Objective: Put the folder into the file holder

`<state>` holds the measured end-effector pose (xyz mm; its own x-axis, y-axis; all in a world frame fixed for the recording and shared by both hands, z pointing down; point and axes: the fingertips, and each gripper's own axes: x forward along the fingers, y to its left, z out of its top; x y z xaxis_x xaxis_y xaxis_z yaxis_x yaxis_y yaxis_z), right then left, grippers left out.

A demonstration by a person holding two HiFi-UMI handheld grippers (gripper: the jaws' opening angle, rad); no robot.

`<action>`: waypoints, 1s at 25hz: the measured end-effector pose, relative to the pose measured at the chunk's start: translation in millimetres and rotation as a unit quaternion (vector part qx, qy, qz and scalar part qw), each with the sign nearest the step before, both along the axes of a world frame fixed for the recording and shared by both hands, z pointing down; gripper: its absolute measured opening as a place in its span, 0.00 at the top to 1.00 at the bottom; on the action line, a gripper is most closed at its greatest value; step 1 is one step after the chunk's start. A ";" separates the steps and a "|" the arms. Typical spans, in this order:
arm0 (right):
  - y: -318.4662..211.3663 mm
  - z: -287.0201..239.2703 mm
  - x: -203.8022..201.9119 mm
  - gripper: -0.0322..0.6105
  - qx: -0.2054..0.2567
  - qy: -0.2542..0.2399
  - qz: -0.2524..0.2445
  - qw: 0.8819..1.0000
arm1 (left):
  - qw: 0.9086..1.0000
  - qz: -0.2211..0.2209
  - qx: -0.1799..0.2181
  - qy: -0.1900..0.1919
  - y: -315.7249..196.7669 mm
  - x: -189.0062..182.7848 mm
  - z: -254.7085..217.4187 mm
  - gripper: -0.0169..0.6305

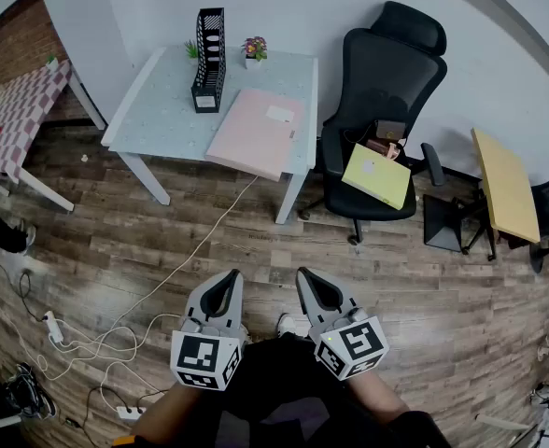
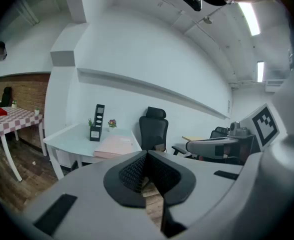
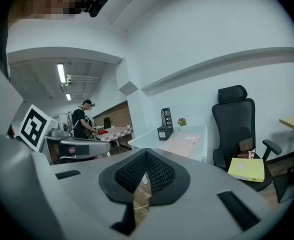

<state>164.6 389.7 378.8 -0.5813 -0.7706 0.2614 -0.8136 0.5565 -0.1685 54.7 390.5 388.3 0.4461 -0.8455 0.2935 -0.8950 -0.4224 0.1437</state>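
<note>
A pink folder (image 1: 258,131) lies flat on the pale table (image 1: 162,110), at its right side. It also shows in the left gripper view as the pink folder (image 2: 115,145) and in the right gripper view as the pink folder (image 3: 183,143). A black mesh file holder (image 1: 209,59) stands upright at the table's back, left of the folder. My left gripper (image 1: 226,284) and right gripper (image 1: 307,281) hover side by side low over the floor, well short of the table. Both are shut with nothing between their fingers.
A small potted flower (image 1: 253,49) stands at the table's back. A black office chair (image 1: 377,119) right of the table carries a yellow-green folder (image 1: 377,175). A yellow desk (image 1: 503,185) is far right, a checkered table (image 1: 18,110) far left. White cables (image 1: 97,343) lie on the wooden floor. A person (image 3: 81,124) stands by the far table.
</note>
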 end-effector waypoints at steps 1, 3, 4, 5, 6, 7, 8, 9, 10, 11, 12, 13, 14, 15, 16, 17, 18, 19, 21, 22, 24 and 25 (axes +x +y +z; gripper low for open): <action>0.1 0.5 -0.6 0.93 -0.002 0.001 0.003 1.000 | 1.000 0.001 0.000 0.000 -0.1 -1.1 0.2 0.96; -0.1 1.3 -2.1 0.93 -0.005 0.003 0.007 1.000 | 1.000 0.002 0.000 0.001 -0.4 -3.3 0.3 0.96; -0.7 1.3 -3.1 0.93 -0.006 0.003 0.008 1.000 | 1.000 0.003 0.000 0.002 -0.9 -4.5 0.1 0.96; -1.4 1.2 -4.2 0.93 -0.006 0.004 0.009 1.000 | 1.000 0.003 0.000 0.002 -1.6 -5.8 -0.1 0.96; -2.1 1.1 -5.5 0.93 -0.006 0.004 0.010 1.000 | 1.000 0.004 0.000 0.003 -2.2 -7.0 -0.4 0.96; -2.6 1.2 -6.7 0.93 -0.006 0.004 0.010 1.000 | 1.000 0.005 0.000 0.004 -2.7 -8.3 -0.6 0.96; -2.7 1.4 -7.7 0.93 -0.006 0.003 0.011 1.000 | 1.000 0.005 0.001 0.004 -2.8 -9.7 -0.7 0.96; -2.6 1.9 -8.4 0.93 -0.007 0.003 0.013 1.000 | 1.000 0.006 0.001 0.005 -2.6 -11.2 -0.6 0.96; -2.6 2.4 -8.9 0.93 -0.008 0.003 0.015 1.000 | 1.000 0.006 0.002 0.006 -2.2 -12.9 -0.4 0.96; -3.0 2.7 -9.6 0.93 -0.009 0.003 0.017 1.000 | 1.000 0.007 0.001 0.007 -1.9 -14.9 -0.2 0.96; -4.2 2.7 -10.4 0.93 -0.009 0.003 0.019 1.000 | 1.000 0.008 0.001 0.007 -2.2 -17.2 0.0 0.96; -5.9 2.3 -11.5 0.93 -0.009 0.002 0.021 1.000 | 1.000 0.009 0.001 0.008 -2.7 -19.9 0.0 0.96; -7.8 1.7 -12.8 0.93 -0.010 0.001 0.023 1.000 | 1.000 0.009 0.000 0.008 -3.3 -23.0 0.0 0.96; -9.6 1.2 -14.2 0.93 -0.010 -0.002 0.025 1.000 | 1.000 0.010 0.000 0.007 -3.6 -26.5 0.0 0.96; -11.0 0.8 -15.6 0.93 -0.010 -0.004 0.027 1.000 | 1.000 0.009 0.000 0.007 -3.5 -30.2 0.2 0.96; -11.9 0.7 -16.8 0.93 -0.010 -0.007 0.029 1.000 | 1.000 0.009 0.000 0.006 -2.9 -33.7 0.6 0.96; -12.4 0.9 -18.0 0.93 -0.009 -0.009 0.031 0.999 | 1.000 0.008 0.001 0.005 -1.8 -37.3 1.0 0.96; -12.7 1.2 -19.3 0.93 -0.008 -0.010 0.032 0.999 | 1.000 0.007 0.001 0.005 -0.7 -41.0 1.5 0.96; -14.4 2.5 -22.4 0.93 -0.009 -0.011 0.035 0.999 | 1.000 0.004 0.001 0.004 0.0 -49.1 2.6 0.96; -16.2 3.4 -23.9 0.93 -0.011 -0.012 0.037 0.999 | 1.000 0.002 0.000 0.004 -0.9 -53.0 3.2 0.96; -22.2 5.3 -25.3 0.93 -0.015 -0.012 0.040 0.999 | 1.000 -0.002 -0.003 0.006 -4.9 -58.8 4.3 0.96; -26.1 6.1 -25.5 0.93 -0.017 -0.012 0.042 0.999 | 1.000 -0.004 -0.005 0.008 -7.6 -60.6 4.8 0.96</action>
